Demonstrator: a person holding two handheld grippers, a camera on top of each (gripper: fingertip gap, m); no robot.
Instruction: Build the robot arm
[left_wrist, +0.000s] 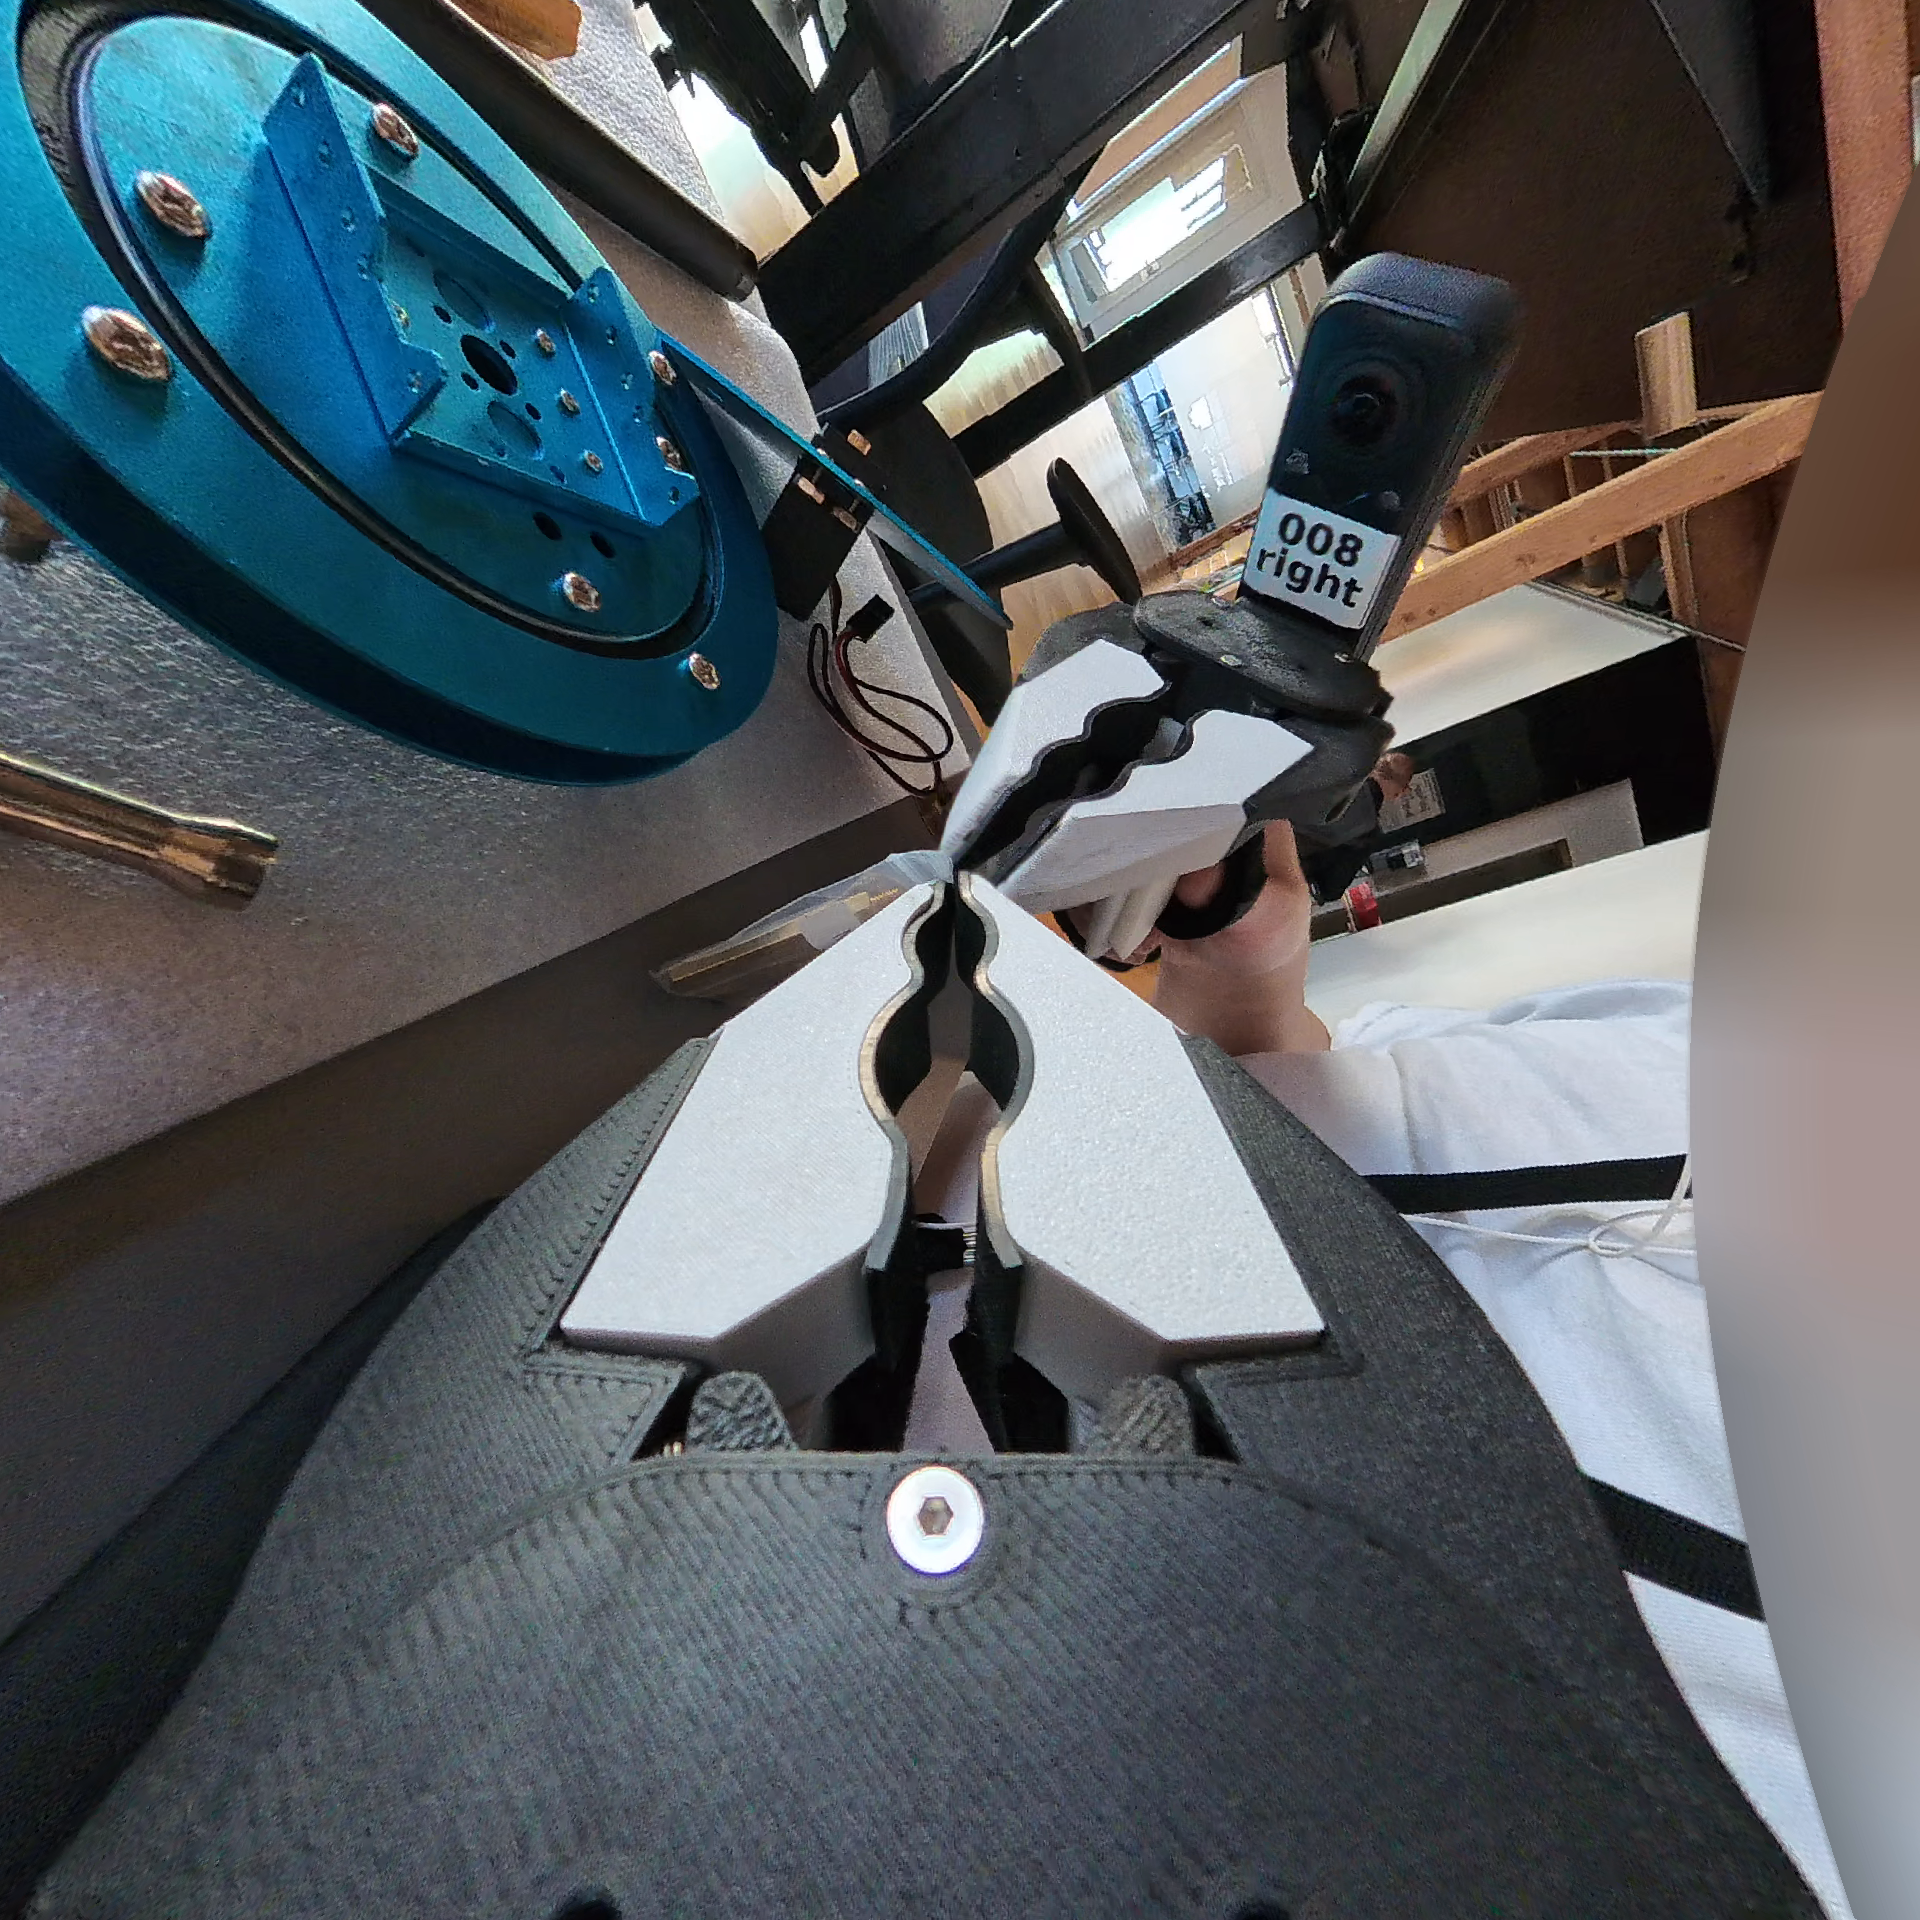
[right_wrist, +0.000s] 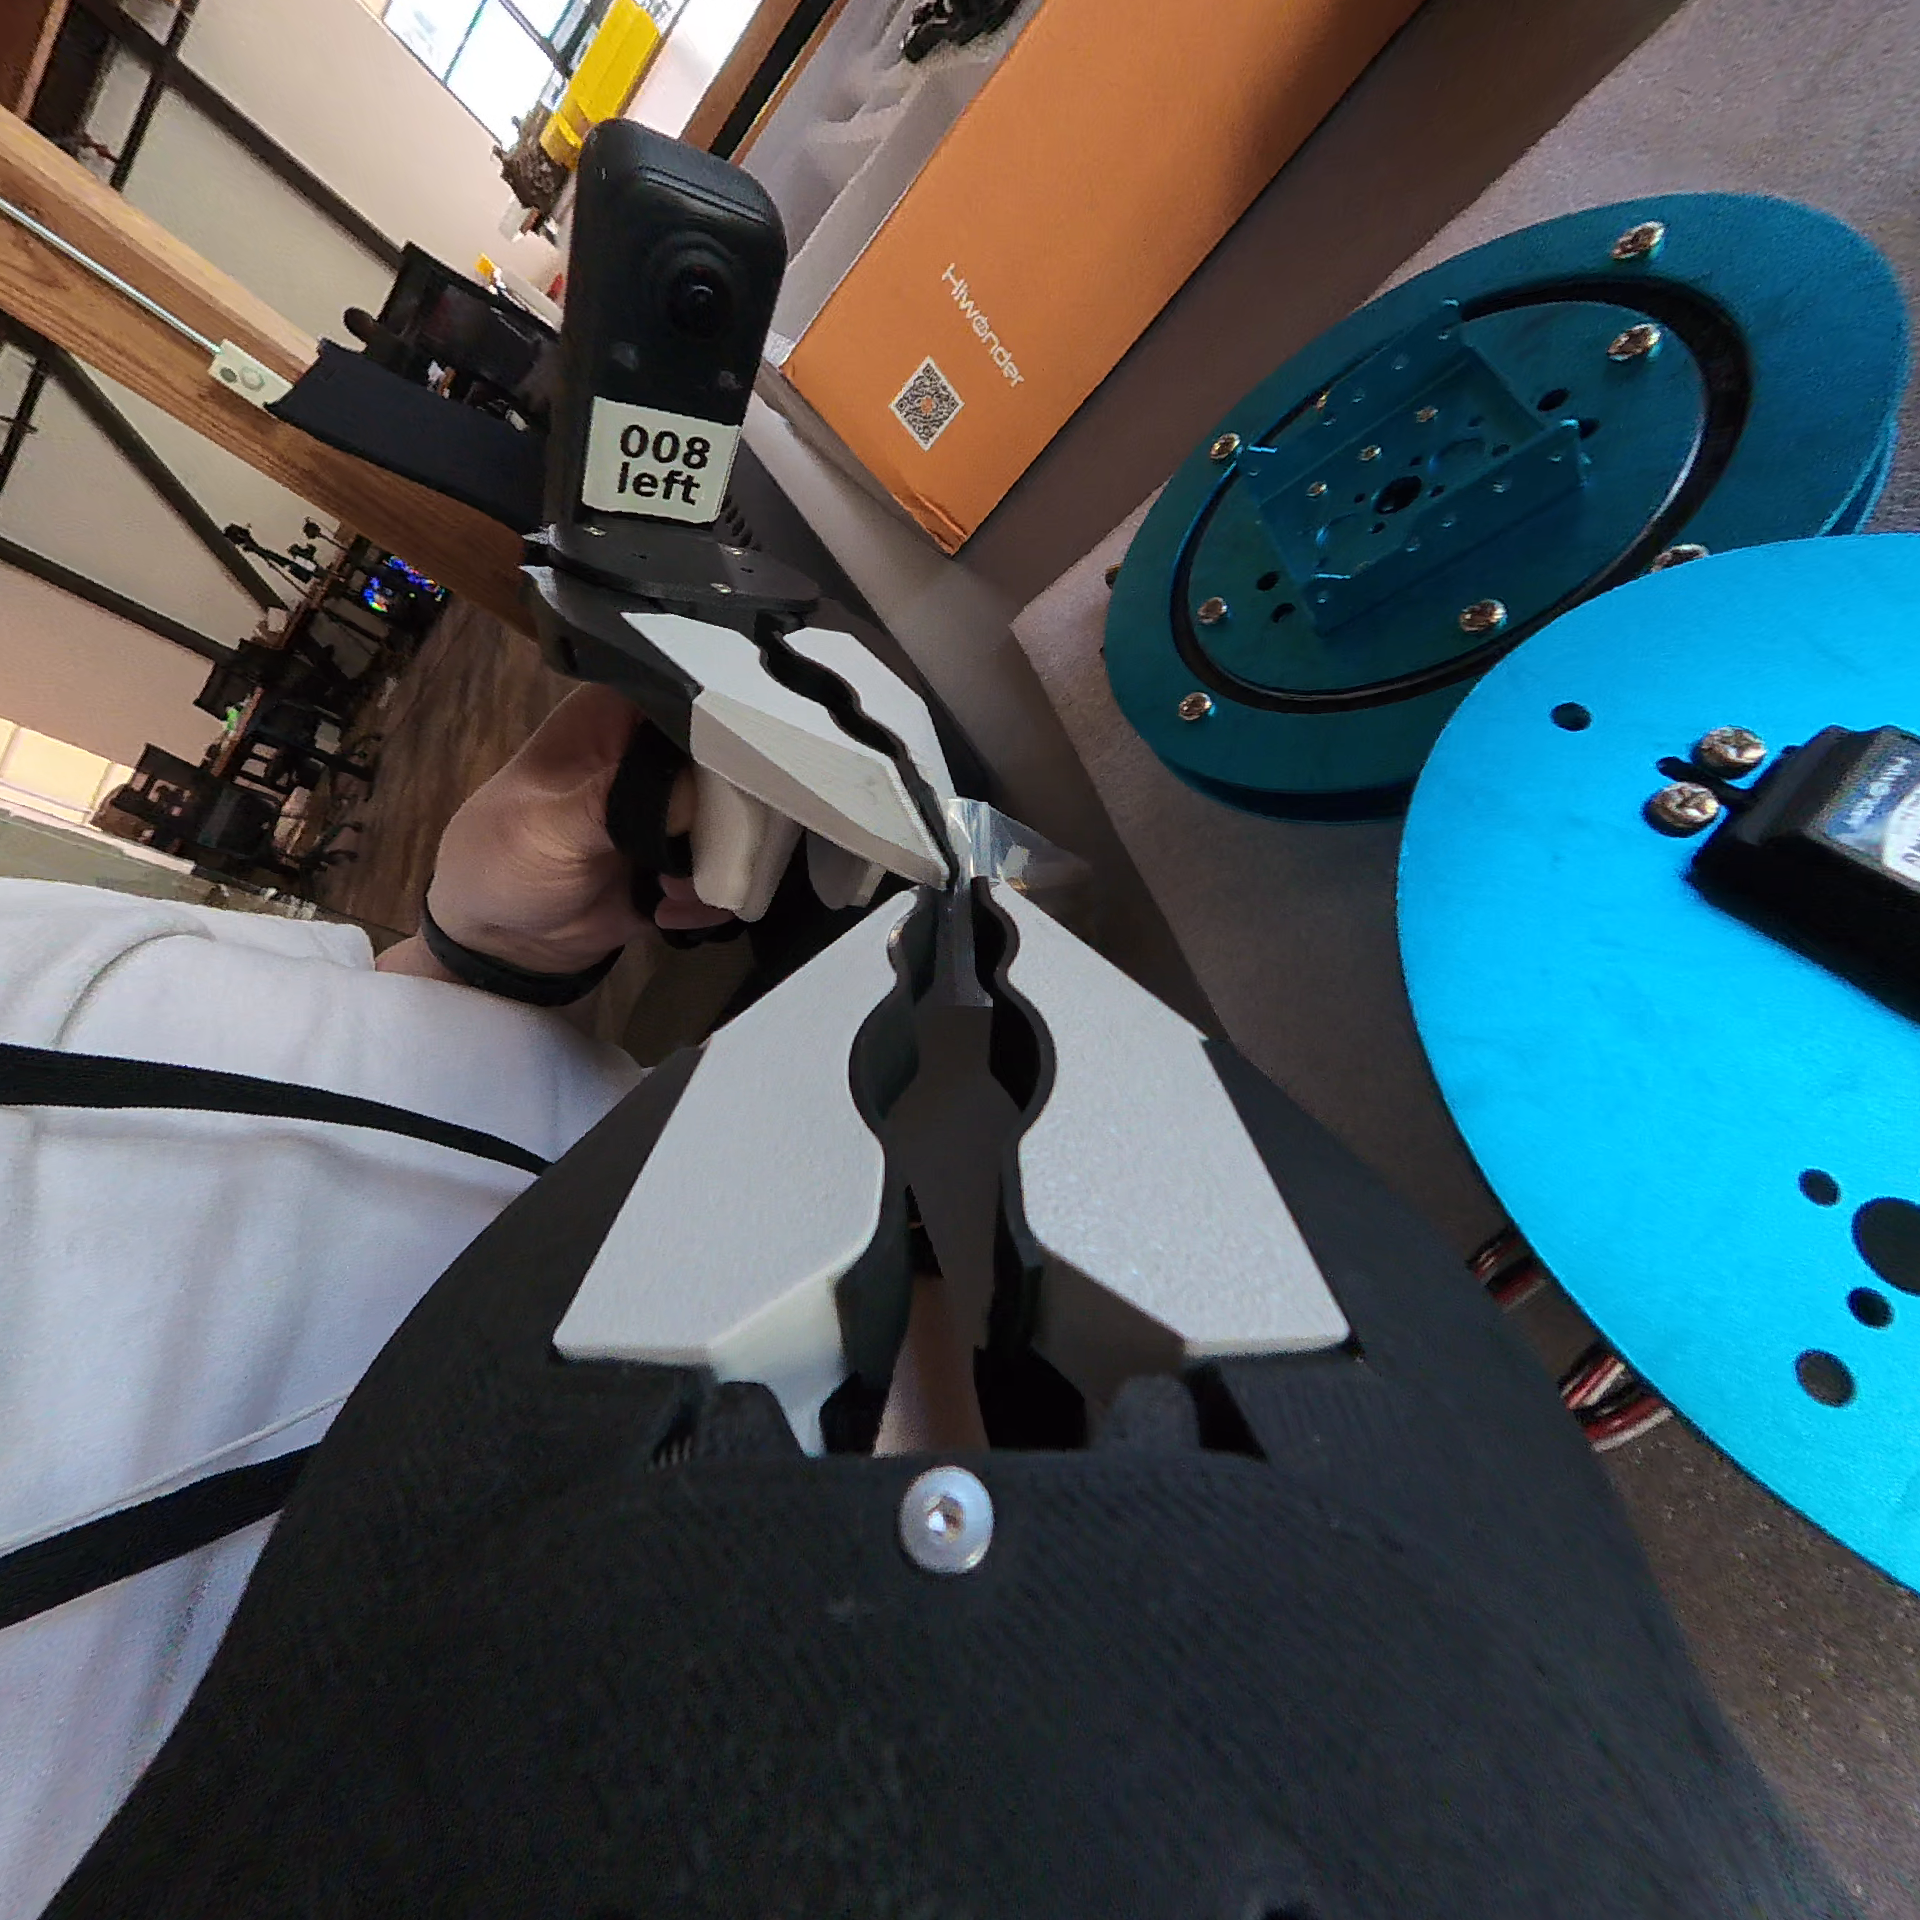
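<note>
Both grippers meet tip to tip over the table's edge, close to a person's white sleeve. My left gripper (left_wrist: 951, 896) is shut on the corner of a small clear plastic bag (left_wrist: 831, 916). My right gripper (right_wrist: 943, 906) is shut on the same bag (right_wrist: 987, 836), which stretches between the two tips. The right gripper shows in the left wrist view (left_wrist: 961, 860), held by a hand. The left gripper shows in the right wrist view (right_wrist: 940, 871). What the bag holds is too small to tell.
A dark blue round turntable base (left_wrist: 312, 416) (right_wrist: 1455, 468) with a bracket lies on a grey foam mat (left_wrist: 416, 914). A light blue disc (right_wrist: 1662, 1091) carries a black servo (right_wrist: 1839, 842). A metal socket wrench (left_wrist: 135, 821), red-black wires (left_wrist: 883, 717) and an orange box (right_wrist: 1039, 260) lie around. The tips of both grippers are at nearly the same place.
</note>
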